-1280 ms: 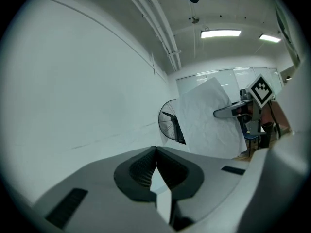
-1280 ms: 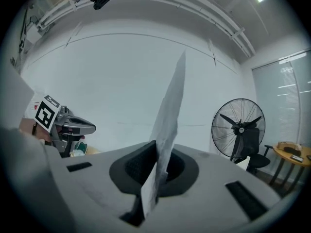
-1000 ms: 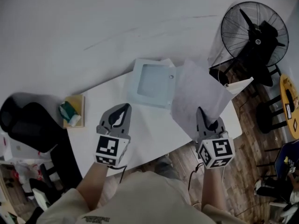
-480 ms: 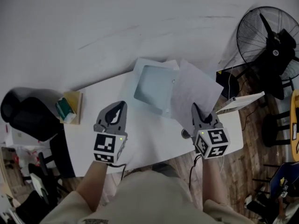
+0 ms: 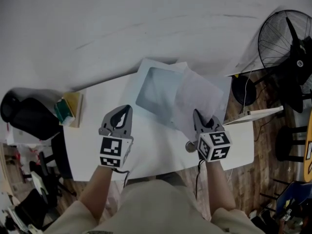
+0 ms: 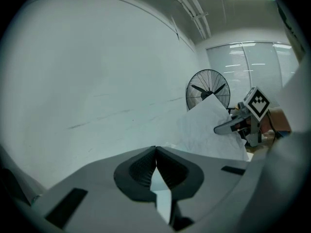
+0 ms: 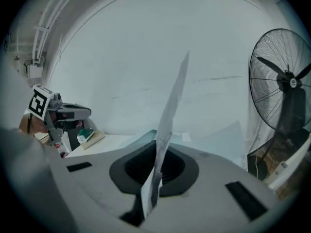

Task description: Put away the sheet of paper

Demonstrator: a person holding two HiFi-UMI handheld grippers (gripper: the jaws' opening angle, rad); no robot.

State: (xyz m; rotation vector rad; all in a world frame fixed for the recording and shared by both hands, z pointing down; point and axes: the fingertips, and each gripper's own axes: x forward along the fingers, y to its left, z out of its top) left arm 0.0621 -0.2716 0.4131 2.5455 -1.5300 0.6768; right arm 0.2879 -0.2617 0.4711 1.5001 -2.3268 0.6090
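A white sheet of paper (image 5: 199, 95) stands tilted over the right half of the white table (image 5: 156, 145), its lower edge pinched in my right gripper (image 5: 199, 117), which is shut on it. The right gripper view shows that sheet edge-on (image 7: 171, 111), rising from between the closed jaws. Just left of the sheet lies a pale translucent folder (image 5: 157, 89) on the table, its flap side toward the sheet. My left gripper (image 5: 125, 115) hovers over the table's middle, shut and holding nothing. From the left gripper view the sheet (image 6: 209, 127) and right gripper (image 6: 232, 126) show at right.
A green item on a yellowish pad (image 5: 67, 108) sits at the table's left end. A black chair (image 5: 27, 118) stands beyond that end. A black floor fan (image 5: 287, 43) and a white board (image 5: 253, 115) are off the right end. A white wall (image 5: 146, 23) is behind.
Both grippers have come down and in toward the table. The sheet held by the right one has sunk lower, closer to the folder's right side.
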